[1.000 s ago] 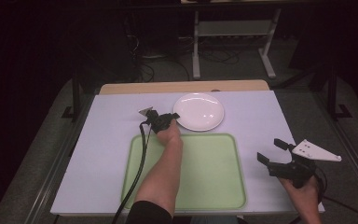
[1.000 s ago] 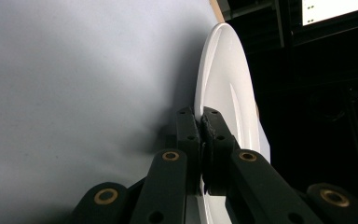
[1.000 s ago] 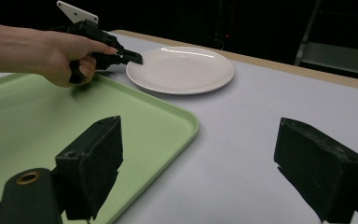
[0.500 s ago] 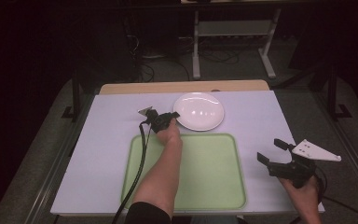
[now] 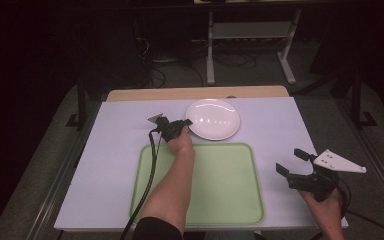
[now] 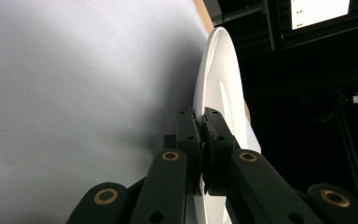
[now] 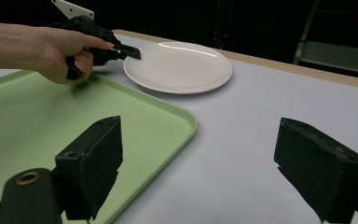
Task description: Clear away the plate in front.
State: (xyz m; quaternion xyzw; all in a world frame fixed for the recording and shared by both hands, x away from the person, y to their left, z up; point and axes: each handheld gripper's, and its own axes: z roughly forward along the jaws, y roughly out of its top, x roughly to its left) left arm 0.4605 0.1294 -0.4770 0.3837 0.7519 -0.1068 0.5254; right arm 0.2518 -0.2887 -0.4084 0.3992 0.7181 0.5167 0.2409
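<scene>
Plate (image 5: 213, 118) sat at twelve o'clock on the bench, beyond the green tray (image 5: 230, 190); nothing had shifted in the last second. Left gripper (image 5: 184, 124) kept pinching its nine o'clock rim, right gripper (image 5: 294, 162) waited, jaws spread — lift looked imminent.

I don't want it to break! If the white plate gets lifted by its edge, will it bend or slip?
The white plate looks hard and glossy, so it probably stays stiff but could slip. The left hand-held gripper pinches just its rim, so it may sag downward. It looks breakable if dropped.
</scene>
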